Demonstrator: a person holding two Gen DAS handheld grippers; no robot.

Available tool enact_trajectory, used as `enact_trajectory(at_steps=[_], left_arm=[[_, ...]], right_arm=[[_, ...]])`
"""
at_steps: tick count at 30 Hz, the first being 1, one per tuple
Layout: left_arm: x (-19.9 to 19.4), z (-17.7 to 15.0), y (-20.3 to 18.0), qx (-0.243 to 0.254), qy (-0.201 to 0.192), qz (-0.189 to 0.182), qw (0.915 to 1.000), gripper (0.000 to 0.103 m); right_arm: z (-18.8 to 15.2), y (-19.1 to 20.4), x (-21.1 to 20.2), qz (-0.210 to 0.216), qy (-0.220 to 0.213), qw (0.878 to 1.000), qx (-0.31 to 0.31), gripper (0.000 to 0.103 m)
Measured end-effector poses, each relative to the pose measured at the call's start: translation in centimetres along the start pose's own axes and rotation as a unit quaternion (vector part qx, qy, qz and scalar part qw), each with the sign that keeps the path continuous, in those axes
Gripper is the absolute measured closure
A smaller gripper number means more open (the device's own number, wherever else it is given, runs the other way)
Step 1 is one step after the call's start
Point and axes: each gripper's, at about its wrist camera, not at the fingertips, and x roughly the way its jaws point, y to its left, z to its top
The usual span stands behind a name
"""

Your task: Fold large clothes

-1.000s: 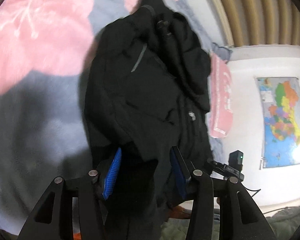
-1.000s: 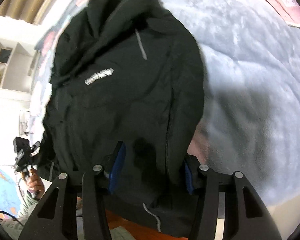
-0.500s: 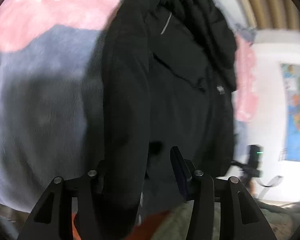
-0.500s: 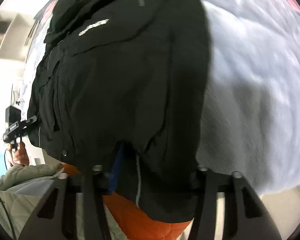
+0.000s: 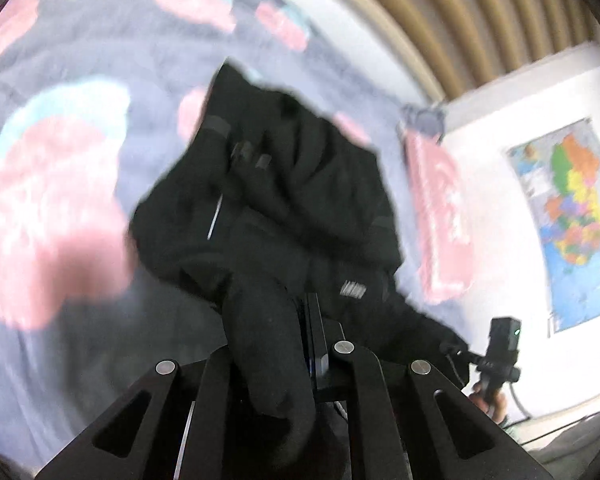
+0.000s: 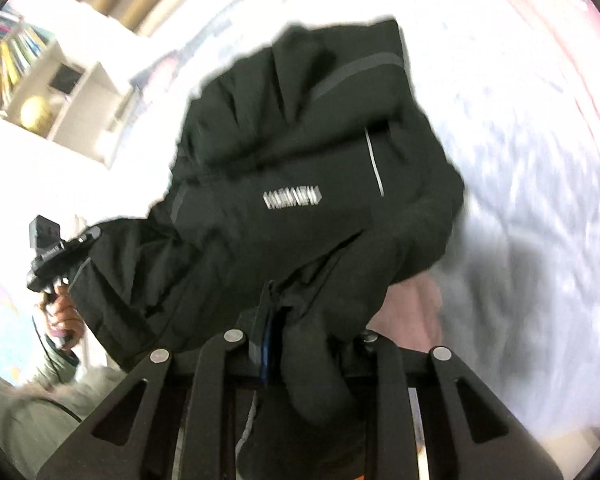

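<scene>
A black hooded jacket (image 5: 300, 208) hangs bunched above the bed, its lower edge lifted and its hood end still resting on the blanket. My left gripper (image 5: 292, 320) is closing tight on a thick fold of the hem; only its right finger shows. In the right wrist view the same jacket (image 6: 300, 160) shows a white chest logo. My right gripper (image 6: 312, 320) is closing on another fold of hem, with fabric filling the gap and covering its right finger. Each view shows the other gripper at the jacket's far corner: the right gripper (image 5: 500, 352) and the left gripper (image 6: 48, 252).
A grey blanket with pink and teal flowers (image 5: 60, 200) covers the bed. A pink pillow (image 5: 440, 216) lies at its right side below a ribbed headboard (image 5: 460, 12). A world map (image 5: 572, 220) hangs on the white wall. A white shelf (image 6: 52, 92) stands at the left.
Both grippers went from open around the hem to shut on it and rose, lifting the jacket's lower edge off the bed. The jacket now bunches instead of lying flat.
</scene>
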Motion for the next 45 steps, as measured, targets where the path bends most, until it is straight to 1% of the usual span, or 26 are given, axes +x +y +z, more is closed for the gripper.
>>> enact_trajectory(at_steps=[5, 9, 11, 15, 17, 19, 23, 26, 28, 29, 31, 33, 35, 37, 38, 40, 43, 45], left_arm=[[-1.8, 3.8, -1.7, 0.013, -0.043, -0.01, 0.9989, 0.092], [-2.8, 6.4, -2.2, 0.015, -0.07, -0.024, 0.9972, 0.092], [-2.3, 7.3, -2.7, 0.016, -0.08, -0.024, 0.9964, 0.092], [-1.4, 10.5, -2.7, 0.007, -0.095, -0.033, 0.9949, 0.091], [-0.5, 12.3, -2.6, 0.001, -0.099, -0.032, 0.9946, 0.091], [0.8, 14.2, -2.5, -0.006, -0.099, -0.028, 0.9947, 0.091], [4.5, 18.0, -1.5, -0.025, -0.088, -0.011, 0.9958, 0.091], [8.0, 20.5, -0.2, -0.032, -0.07, 0.023, 0.9968, 0.091], [10.6, 21.9, 0.9, -0.028, -0.053, 0.054, 0.9967, 0.091], [11.9, 22.4, 1.5, -0.029, -0.045, 0.065, 0.9964, 0.091], [14.2, 23.1, 2.8, -0.039, -0.029, 0.08, 0.9957, 0.088], [16.7, 23.4, 4.6, -0.059, -0.008, 0.087, 0.9944, 0.088], [19.2, 23.5, 6.5, -0.084, 0.013, 0.091, 0.9922, 0.088], [21.0, 23.2, 7.5, -0.094, 0.028, 0.099, 0.9902, 0.088], [22.0, 23.0, 7.9, -0.095, 0.037, 0.106, 0.9891, 0.088], [22.9, 22.9, 7.8, -0.08, 0.044, 0.121, 0.9884, 0.088], [23.3, 22.9, 7.1, -0.06, 0.052, 0.136, 0.9876, 0.088], [23.1, 22.9, 6.8, -0.05, 0.054, 0.138, 0.9877, 0.088]], right_arm=[[4.3, 0.5, -2.5, 0.027, -0.044, 0.999, 0.001, 0.077], [8.0, -0.4, -4.4, 0.04, -0.077, 0.996, 0.004, 0.077], [10.0, -0.5, -5.1, 0.036, -0.094, 0.995, -0.002, 0.077], [14.1, -0.2, -5.4, 0.03, -0.117, 0.993, -0.008, 0.077], [16.3, -0.4, -4.7, 0.027, -0.122, 0.992, -0.003, 0.077], [18.9, -1.2, -3.2, 0.021, -0.122, 0.992, 0.017, 0.077], [23.3, -3.3, 0.3, 0.009, -0.108, 0.992, 0.061, 0.077], [26.1, -5.4, 3.8, 0.003, -0.082, 0.992, 0.1, 0.077], [27.8, -6.8, 6.8, -0.016, -0.059, 0.991, 0.115, 0.077], [28.1, -7.2, 7.6, -0.021, -0.051, 0.991, 0.12, 0.077], [29.0, -8.3, 10.4, -0.031, -0.028, 0.99, 0.132, 0.076], [29.5, -9.3, 12.5, -0.033, -0.009, 0.989, 0.144, 0.075], [29.8, -9.9, 14.2, -0.035, 0.002, 0.988, 0.15, 0.075], [30.1, -10.2, 15.8, -0.043, 0.012, 0.988, 0.146, 0.076], [30.2, -10.4, 16.3, -0.046, 0.014, 0.988, 0.144, 0.076], [30.3, -10.5, 17.4, -0.053, 0.022, 0.988, 0.144, 0.076], [30.4, -10.5, 18.0, -0.06, 0.024, 0.988, 0.139, 0.076], [30.3, -10.4, 18.0, -0.06, 0.025, 0.988, 0.139, 0.076]])
